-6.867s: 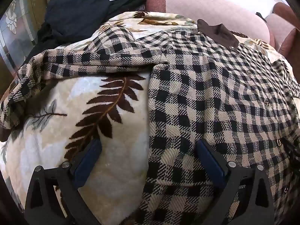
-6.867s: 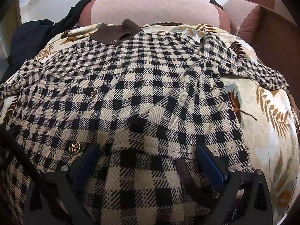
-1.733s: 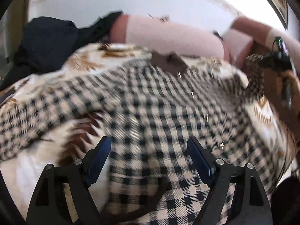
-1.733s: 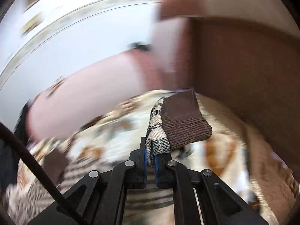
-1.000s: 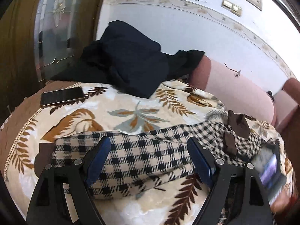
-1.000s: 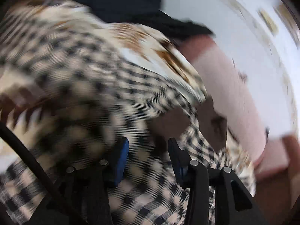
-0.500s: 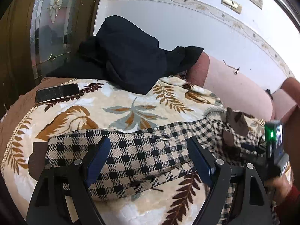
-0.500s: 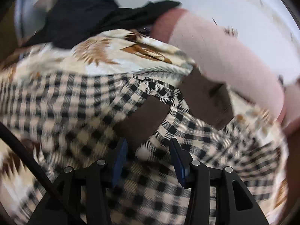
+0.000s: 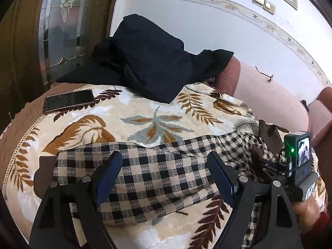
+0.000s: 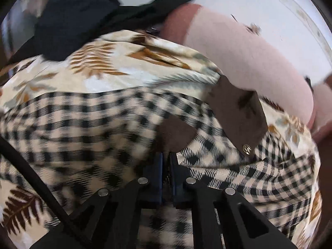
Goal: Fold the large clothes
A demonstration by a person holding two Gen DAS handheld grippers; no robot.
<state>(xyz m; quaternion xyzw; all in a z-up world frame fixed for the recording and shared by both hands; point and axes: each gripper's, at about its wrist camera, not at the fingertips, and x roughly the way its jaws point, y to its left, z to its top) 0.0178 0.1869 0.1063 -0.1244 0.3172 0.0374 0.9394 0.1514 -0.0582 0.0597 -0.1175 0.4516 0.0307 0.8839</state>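
A black-and-beige checked jacket (image 9: pixel 157 172) with a brown collar (image 10: pixel 238 112) lies on a leaf-patterned blanket (image 9: pixel 124 114). Its left sleeve stretches toward a brown cuff (image 9: pixel 42 174) at the left. My left gripper (image 9: pixel 166 174) is open, its blue fingers (image 9: pixel 108 176) straddling the sleeve just above it. My right gripper (image 10: pixel 166 161) is shut on the checked fabric beside a brown cuff (image 10: pixel 176 132) near the collar. It also shows at the right of the left wrist view (image 9: pixel 298 166).
A dark phone (image 9: pixel 68 101) lies on the blanket at the far left. A heap of black clothes (image 9: pixel 149 62) sits at the back. A pink sofa back (image 9: pixel 265 99) runs behind, and a wood and glass door (image 9: pixel 58 31) stands left.
My right gripper was open beside the collar and has shut on the checked fabric there. My left gripper stays open over the left sleeve, a little lower than before.
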